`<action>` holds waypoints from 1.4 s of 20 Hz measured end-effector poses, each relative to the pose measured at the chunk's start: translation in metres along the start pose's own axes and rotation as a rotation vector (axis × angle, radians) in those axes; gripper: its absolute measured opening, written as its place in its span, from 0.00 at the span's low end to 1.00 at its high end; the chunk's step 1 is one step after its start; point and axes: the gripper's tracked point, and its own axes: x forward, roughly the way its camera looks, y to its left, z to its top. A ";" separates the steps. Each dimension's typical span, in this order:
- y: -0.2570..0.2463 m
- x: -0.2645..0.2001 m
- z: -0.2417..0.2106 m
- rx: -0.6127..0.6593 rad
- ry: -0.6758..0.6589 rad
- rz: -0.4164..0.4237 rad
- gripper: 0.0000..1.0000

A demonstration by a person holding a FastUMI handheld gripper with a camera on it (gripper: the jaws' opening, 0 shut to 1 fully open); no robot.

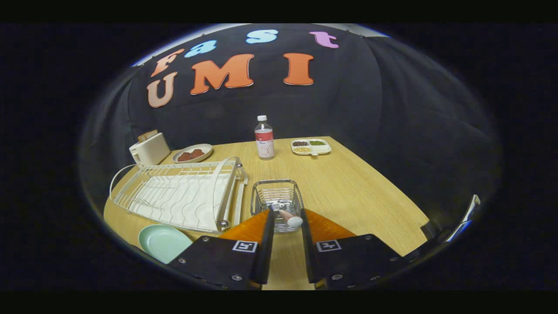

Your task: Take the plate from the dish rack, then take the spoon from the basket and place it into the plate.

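- Gripper view: the gripper hangs over a wooden table, its two fingers spread apart with a strip of tabletop showing between them.
- The fingertips reach the near rim of a small wire basket that stands on the table just ahead of them.
- A spoon lies in the basket with its pinkish handle leaning over the near rim; its long axis runs from the basket's middle toward the gripper, slanting slightly to the right, and the pale rounded handle end sits between the fingertips. Whether either finger touches it cannot be told; the jaws do not press on it.
- A pale green plate lies flat on the table, just beside the left finger's housing and in front of the near corner of the dish rack.
- The white wire dish rack stands left of the basket, close beside it.
- Beyond the rack are a white toaster and a shallow dish of reddish food.
- Beyond the basket stands an upright plastic bottle, and to its right a divided tray of beans.
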 end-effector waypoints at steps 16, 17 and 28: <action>0.021 -0.018 0.048 -0.031 -0.003 0.083 0.11; 0.019 -0.021 0.051 -0.028 -0.003 0.085 0.11; 0.027 -0.069 0.085 -0.028 -0.026 0.191 0.11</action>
